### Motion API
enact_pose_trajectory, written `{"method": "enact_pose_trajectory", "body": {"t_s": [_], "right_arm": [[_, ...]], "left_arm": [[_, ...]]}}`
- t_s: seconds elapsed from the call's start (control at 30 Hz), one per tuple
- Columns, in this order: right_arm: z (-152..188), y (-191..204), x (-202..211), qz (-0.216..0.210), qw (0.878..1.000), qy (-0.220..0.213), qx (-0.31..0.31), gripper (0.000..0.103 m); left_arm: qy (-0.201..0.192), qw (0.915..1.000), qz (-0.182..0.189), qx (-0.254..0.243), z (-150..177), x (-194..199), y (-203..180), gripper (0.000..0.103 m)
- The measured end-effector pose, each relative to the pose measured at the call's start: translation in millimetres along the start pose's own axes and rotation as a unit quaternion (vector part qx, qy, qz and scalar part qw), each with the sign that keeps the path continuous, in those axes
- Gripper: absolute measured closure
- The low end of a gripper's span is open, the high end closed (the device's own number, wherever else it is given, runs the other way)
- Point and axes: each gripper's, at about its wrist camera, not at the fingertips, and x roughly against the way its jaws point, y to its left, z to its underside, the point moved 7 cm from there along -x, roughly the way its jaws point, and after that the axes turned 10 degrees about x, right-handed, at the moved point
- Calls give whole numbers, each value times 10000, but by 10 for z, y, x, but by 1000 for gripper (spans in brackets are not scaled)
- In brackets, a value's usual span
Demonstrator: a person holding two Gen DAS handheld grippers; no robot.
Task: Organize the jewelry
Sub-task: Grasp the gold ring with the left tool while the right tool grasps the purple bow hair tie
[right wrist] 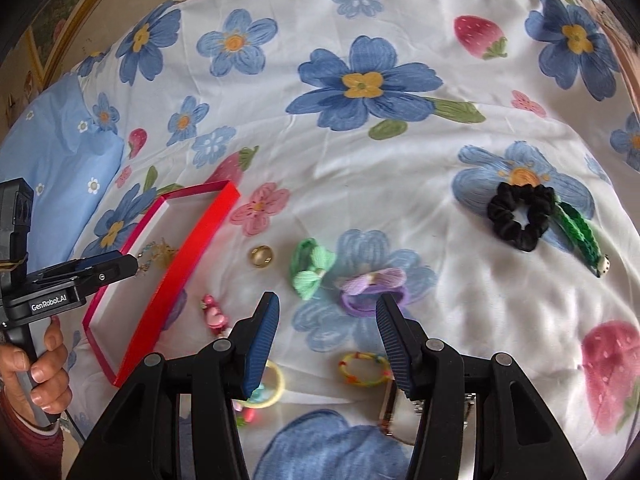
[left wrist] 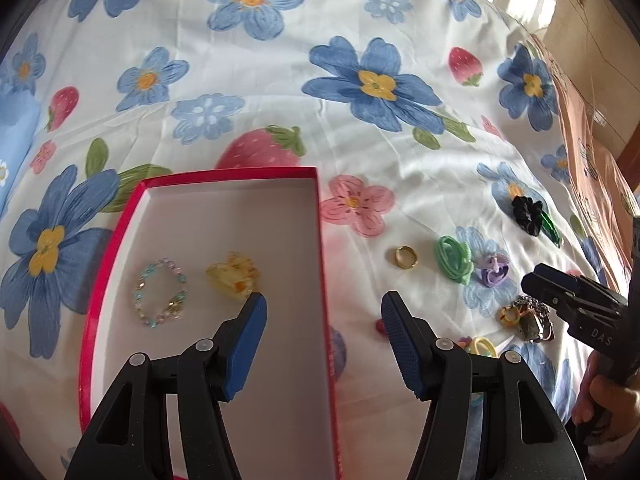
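Shallow red cardboard box (left wrist: 120, 248), white inside: lies flat on the flower-printed bed sheet (left wrist: 280, 92), long axis running away from the left wrist camera. Contents: pastel bead bracelet (left wrist: 160, 292) beside translucent yellow hair claw (left wrist: 232, 280). Loose on the sheet to the box's right: gold ring (left wrist: 407, 257), green yarn bow (right wrist: 310, 270), purple bow hair tie (right wrist: 372, 288), black scrunchie (right wrist: 518, 216). Left hand-held gripper (left wrist: 324, 308): released, empty, astride the box's right wall. Right hand-held gripper (right wrist: 328, 312): released, empty.
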Motion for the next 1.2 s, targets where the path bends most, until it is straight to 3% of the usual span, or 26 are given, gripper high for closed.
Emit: {"method": "enact_pose_trajectory", "body": {"t_s": [0.23,0.57,0.73,0.77,0.9,1.0,1.2], "right_arm": [[28,-210,-109,156,9997,144,-103,51],[54,-357,-424,135,9988,456,-142,52],[57,-361,-508,118,9986,507,-94,75],[56,-362,-518,107,9986,508,-94,76],[53,-386,-529,137,9987,484,-107,88],[55,-401,-505,123,9988,445,-145,96],[18,-382,-368,76,9994,273,-188,97]], "left_arm": [[176,9990,101,-407,-64,-324,-344,44],[544,9961,-68,-697,-203,-1058,-691,44],[676,9935,-290,-871,-254,-1314,-767,46],[692,9926,-372,-929,-263,-1359,-781,48],[805,9906,-425,-1022,-229,-1450,-813,80],[758,9910,-350,-1046,-234,-1421,-836,81],[544,9944,-43,-910,-246,-1195,-821,81]]}}
